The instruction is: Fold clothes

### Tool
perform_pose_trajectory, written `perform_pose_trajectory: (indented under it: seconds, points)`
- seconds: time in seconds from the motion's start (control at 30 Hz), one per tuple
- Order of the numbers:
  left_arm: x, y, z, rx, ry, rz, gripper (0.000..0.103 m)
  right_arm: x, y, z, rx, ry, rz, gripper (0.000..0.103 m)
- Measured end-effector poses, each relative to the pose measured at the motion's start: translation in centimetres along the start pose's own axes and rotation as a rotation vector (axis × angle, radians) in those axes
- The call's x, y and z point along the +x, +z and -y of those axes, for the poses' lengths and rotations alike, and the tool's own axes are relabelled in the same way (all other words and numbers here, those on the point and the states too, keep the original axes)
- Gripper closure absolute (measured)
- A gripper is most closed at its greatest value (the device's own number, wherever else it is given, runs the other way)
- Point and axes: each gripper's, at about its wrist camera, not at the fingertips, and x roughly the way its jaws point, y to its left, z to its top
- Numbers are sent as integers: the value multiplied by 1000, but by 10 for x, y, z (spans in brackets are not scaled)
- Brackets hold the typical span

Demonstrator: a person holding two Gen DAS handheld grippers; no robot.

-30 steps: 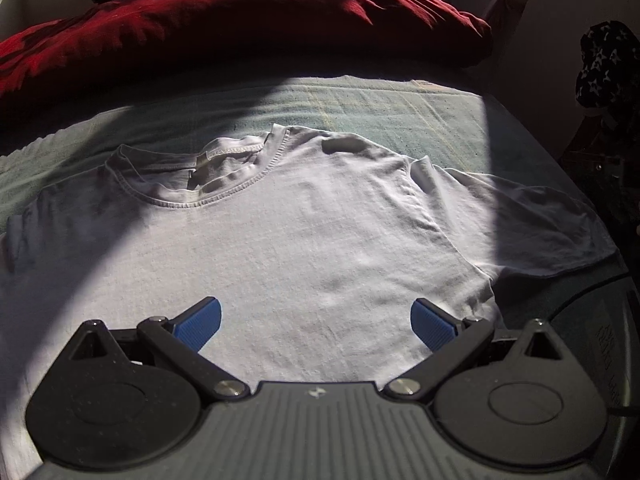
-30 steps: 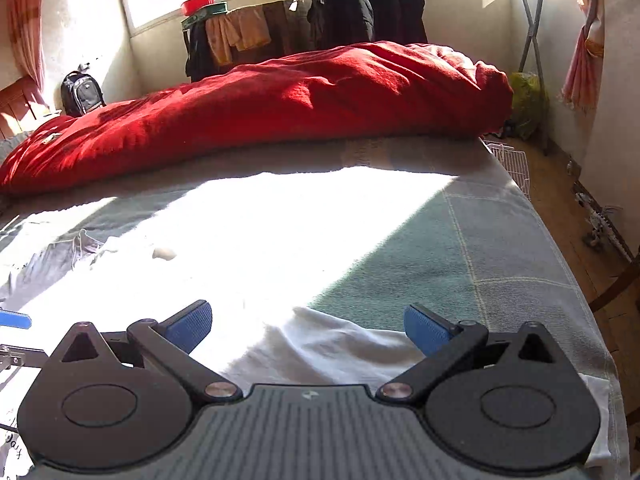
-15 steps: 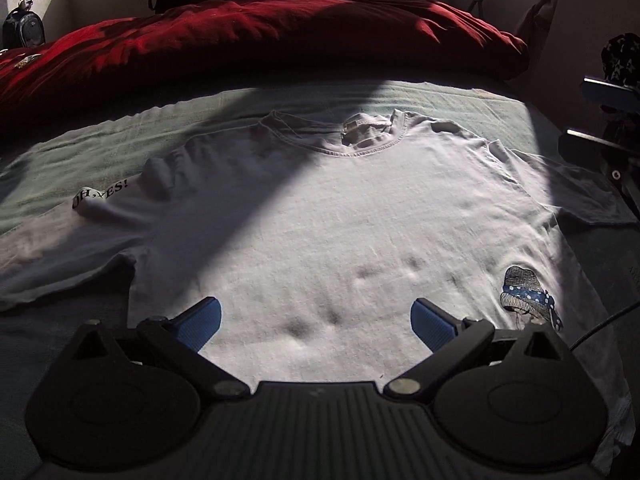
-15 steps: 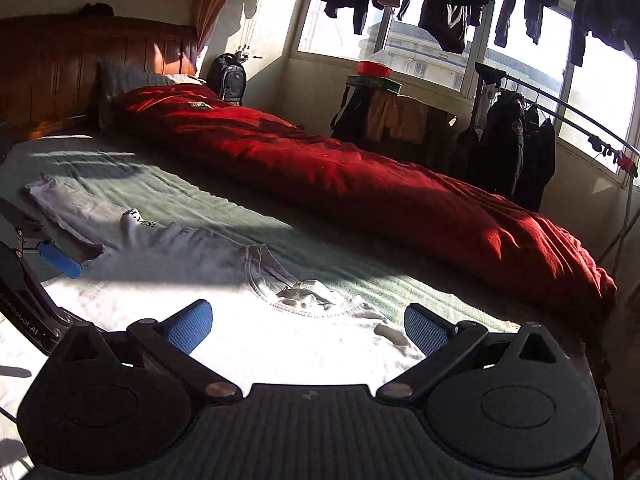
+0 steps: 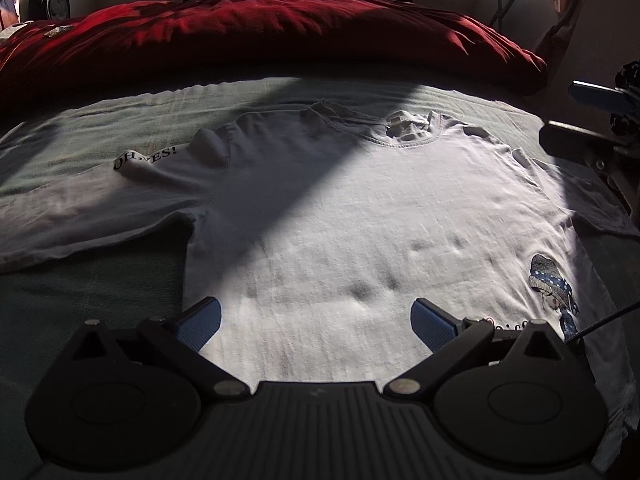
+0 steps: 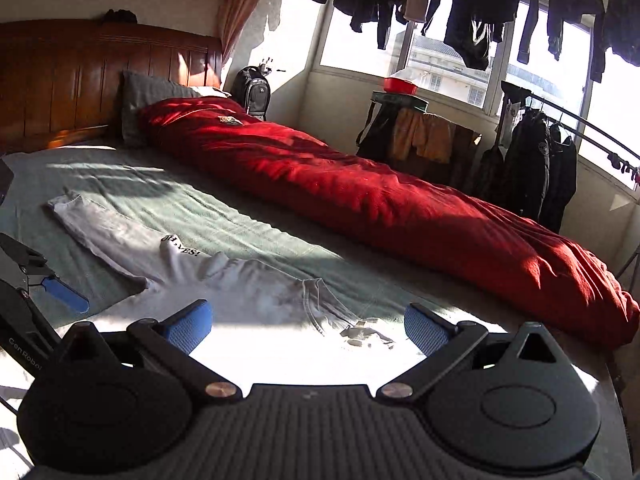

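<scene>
The white T-shirt (image 5: 360, 208) lies spread flat on the bed (image 5: 100, 120), collar toward the red duvet (image 5: 280, 28) along the far edge, hem at the near edge, one sleeve with black lettering stretched out to the left side. The left claw (image 5: 316, 316) hovers over the hem, spread wide and holding nothing; the right claw (image 6: 308, 324) hangs above the collar end, equally wide and empty.

The likeliest slip, I judge, is a shallow pinch — catching only the top layer, so the fold drags the shirt askew across the green sheet. The small bumps in the cloth could also get pressed into creases.

Strong sun and hard shadow cross the bed; a wooden headboard (image 6: 80, 76), a backpack (image 6: 252, 88) and dark clothes hanging (image 6: 480, 8) by the windows fill the room.
</scene>
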Motion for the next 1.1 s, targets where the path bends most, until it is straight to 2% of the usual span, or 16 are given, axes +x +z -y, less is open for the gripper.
perform_pose_trajectory:
  seconds: [0.2,0.33,0.53,0.63,0.77,0.9,1.1]
  points:
    - [9,4,13,10,-25,-8,3,31,-36,8,16,-29,-222,0]
    - [17,5,27,29,-44,-15,3,46,-66,18,86,26,-365,0]
    - [31,-3,41,68,-46,-81,3,49,-102,22,175,99,-484,0]
    - [38,-16,45,106,-31,-142,3,45,-119,27,198,103,-519,0]
    - [33,-41,52,224,4,-196,2,26,-131,35,199,111,-538,0]
    - [19,-55,45,206,11,-251,1,7,-143,43,200,119,-557,0]
    - [9,-69,38,218,16,-283,1,-10,-154,48,203,125,-574,0]
